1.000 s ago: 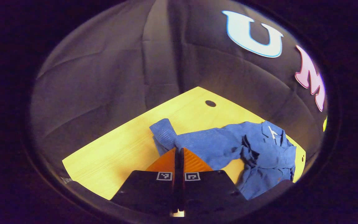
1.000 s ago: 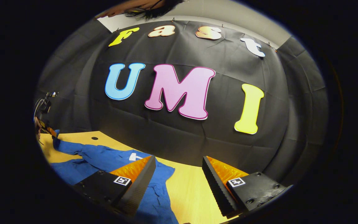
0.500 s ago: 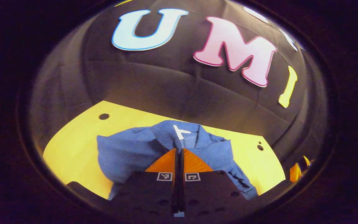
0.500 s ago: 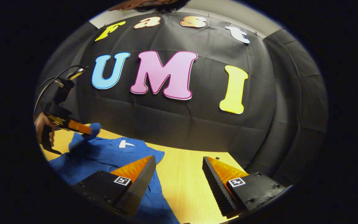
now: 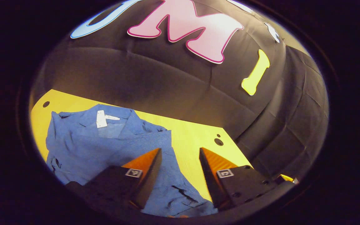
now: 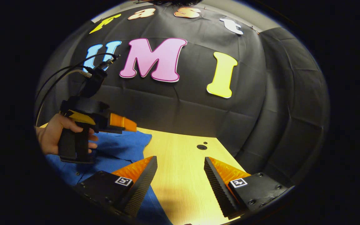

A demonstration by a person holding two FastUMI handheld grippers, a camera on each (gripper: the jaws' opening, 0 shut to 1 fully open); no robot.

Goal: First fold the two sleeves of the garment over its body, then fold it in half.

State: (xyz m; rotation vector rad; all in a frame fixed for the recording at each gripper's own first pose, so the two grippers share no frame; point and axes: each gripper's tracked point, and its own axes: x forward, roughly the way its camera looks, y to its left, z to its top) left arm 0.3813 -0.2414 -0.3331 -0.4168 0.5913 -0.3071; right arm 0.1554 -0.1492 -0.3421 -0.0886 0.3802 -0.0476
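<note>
A blue collared garment [image 5: 105,143] lies crumpled on the yellow wooden table [image 5: 189,134], collar and white neck label [image 5: 100,118] toward the wall. One sleeve rests folded across its body. My left gripper [image 5: 180,154] hovers open just above the garment's right edge, nothing between its fingers. In the right gripper view a hand [image 6: 53,134] holds that left gripper [image 6: 132,125] over the garment [image 6: 123,147]. My right gripper [image 6: 180,164] stands open above the bare table [image 6: 180,150], its left finger over the garment's edge.
The table has small round holes [image 5: 218,142] [image 6: 202,147] near its far right corner, and another hole [image 5: 46,104] at the far left. The black cloth wall closes off the table's back and right sides. Cables [image 6: 61,73] rise from the left gripper.
My left gripper carried the sleeve from the left across the garment's body, then opened and let it go. The right gripper stayed open while its view swung rightward.
</note>
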